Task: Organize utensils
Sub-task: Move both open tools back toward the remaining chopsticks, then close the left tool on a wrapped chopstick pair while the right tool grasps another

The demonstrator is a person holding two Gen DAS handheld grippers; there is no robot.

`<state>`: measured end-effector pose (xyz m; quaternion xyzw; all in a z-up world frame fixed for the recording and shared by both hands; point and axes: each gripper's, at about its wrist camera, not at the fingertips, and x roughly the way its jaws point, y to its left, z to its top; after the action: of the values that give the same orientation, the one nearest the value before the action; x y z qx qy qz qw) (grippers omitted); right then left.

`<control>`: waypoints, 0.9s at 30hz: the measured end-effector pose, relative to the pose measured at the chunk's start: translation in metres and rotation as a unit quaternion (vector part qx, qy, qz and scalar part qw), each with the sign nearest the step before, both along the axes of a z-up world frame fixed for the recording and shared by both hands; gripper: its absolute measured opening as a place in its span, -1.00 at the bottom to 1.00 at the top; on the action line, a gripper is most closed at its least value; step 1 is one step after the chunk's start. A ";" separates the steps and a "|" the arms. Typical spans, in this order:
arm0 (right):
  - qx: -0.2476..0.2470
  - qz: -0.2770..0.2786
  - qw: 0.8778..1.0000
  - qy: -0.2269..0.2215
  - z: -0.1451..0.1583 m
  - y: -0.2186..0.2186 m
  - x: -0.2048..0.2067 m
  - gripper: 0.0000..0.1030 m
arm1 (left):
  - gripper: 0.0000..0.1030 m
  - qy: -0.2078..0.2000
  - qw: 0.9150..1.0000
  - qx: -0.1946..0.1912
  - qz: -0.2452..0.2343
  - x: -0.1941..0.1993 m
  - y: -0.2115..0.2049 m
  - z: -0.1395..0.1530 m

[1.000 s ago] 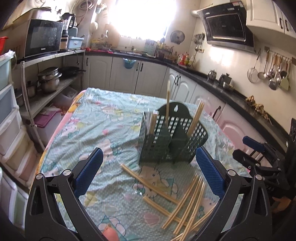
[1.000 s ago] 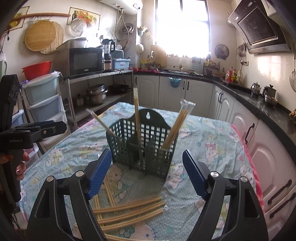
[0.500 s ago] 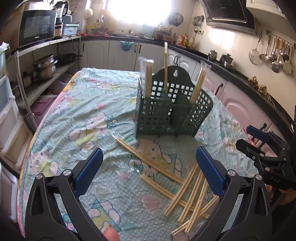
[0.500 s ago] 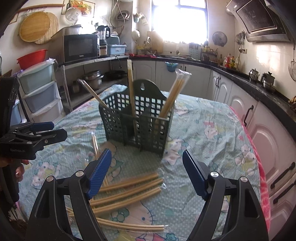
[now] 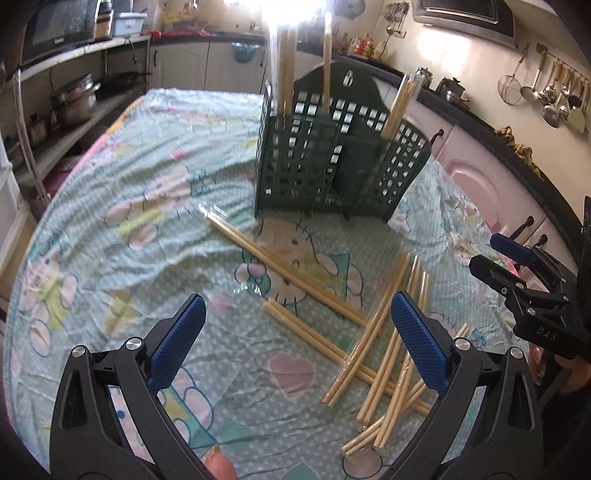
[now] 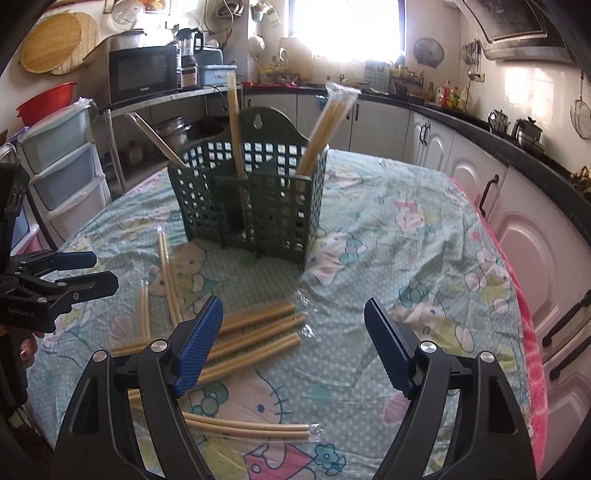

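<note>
A: Both are wide and empty. The left hand-held gripper (image 5: pixel 295 343) and right hand-held gripper (image 6: pixel 293 341) have sunk toward the loose plastic-wrapped pairs of bamboo chopsticks (image 6: pixel 255 332), which now fill more of each view.

B: So a pick-up looks close?

A: Likely. The dark green slotted plastic utensil holder (image 6: pixel 251 195) stands behind them with three pairs already upright in it.

B: And around?

A: A counter under a pale green cartoon-cat cloth (image 5: pixel 122 221), in a kitchen with white cabinets (image 6: pixel 436 144), a black microwave (image 6: pixel 142 74) and a bright window (image 6: pixel 343 29).
</note>
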<state>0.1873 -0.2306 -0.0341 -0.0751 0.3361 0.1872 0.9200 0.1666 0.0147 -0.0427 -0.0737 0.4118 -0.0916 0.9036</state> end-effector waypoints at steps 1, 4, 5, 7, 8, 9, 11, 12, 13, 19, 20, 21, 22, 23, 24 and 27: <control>-0.002 -0.002 1.000 0.002 -0.003 -0.001 0.001 0.48 | 0.80 0.005 1.000 -0.003 -0.001 0.002 0.000 -0.003; -0.006 -0.004 1.000 0.010 -0.009 -0.002 0.004 0.48 | 0.74 0.021 1.000 -0.009 0.001 0.006 0.001 -0.012; -0.006 -0.004 1.000 0.016 -0.011 -0.002 0.005 0.48 | 0.63 0.024 1.000 -0.011 0.001 0.007 0.002 -0.014; -0.008 -0.005 1.000 0.025 -0.017 -0.003 0.008 0.48 | 0.51 0.037 0.999 -0.016 0.000 0.012 0.002 -0.020; -0.008 -0.004 1.000 0.030 -0.019 -0.003 0.010 0.48 | 0.42 0.044 0.999 -0.021 -0.002 0.014 0.003 -0.023; -0.009 -0.003 0.999 0.035 -0.022 -0.002 0.011 0.46 | 0.37 0.050 0.998 -0.024 0.000 0.016 0.003 -0.026; -0.008 -0.002 0.999 0.049 -0.029 -0.002 0.017 0.38 | 0.20 0.066 0.997 -0.035 0.003 0.021 0.005 -0.033; -0.007 -0.003 0.998 0.056 -0.032 -0.002 0.019 0.32 | 0.18 0.071 0.997 -0.036 0.007 0.022 0.006 -0.035; -0.003 -0.004 0.998 0.065 -0.034 -0.002 0.022 0.28 | 0.16 0.073 0.997 -0.037 0.009 0.023 0.007 -0.037; 0.034 -0.024 0.991 0.125 -0.054 -0.007 0.045 0.00 | -0.03 0.078 0.996 -0.047 0.022 0.028 0.014 -0.040; 0.043 -0.029 0.989 0.141 -0.059 -0.009 0.049 -0.04 | -0.08 0.079 0.995 -0.049 0.023 0.030 0.016 -0.041; 0.049 -0.031 0.988 0.144 -0.061 -0.010 0.050 -0.07 | -0.12 0.079 0.995 -0.049 0.026 0.031 0.016 -0.042; 0.055 -0.033 0.987 0.145 -0.061 -0.011 0.051 -0.09 | -0.19 0.079 0.995 -0.049 0.028 0.032 0.017 -0.042; 0.055 -0.033 0.987 0.145 -0.062 -0.011 0.051 -0.11 | -0.24 0.079 0.995 -0.049 0.030 0.033 0.018 -0.042; 0.053 -0.033 0.988 0.144 -0.062 -0.010 0.050 -0.18 | -0.27 0.079 0.995 -0.048 0.031 0.033 0.021 -0.042; 0.039 -0.030 0.989 0.137 -0.063 -0.009 0.049 -0.34 | -0.40 0.078 0.995 -0.044 0.036 0.036 0.023 -0.042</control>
<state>0.2360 -0.2401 -0.0970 -0.0022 0.4534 0.1812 0.8727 0.2024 0.0374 -0.0851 -0.1350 0.4735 -0.0715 0.8674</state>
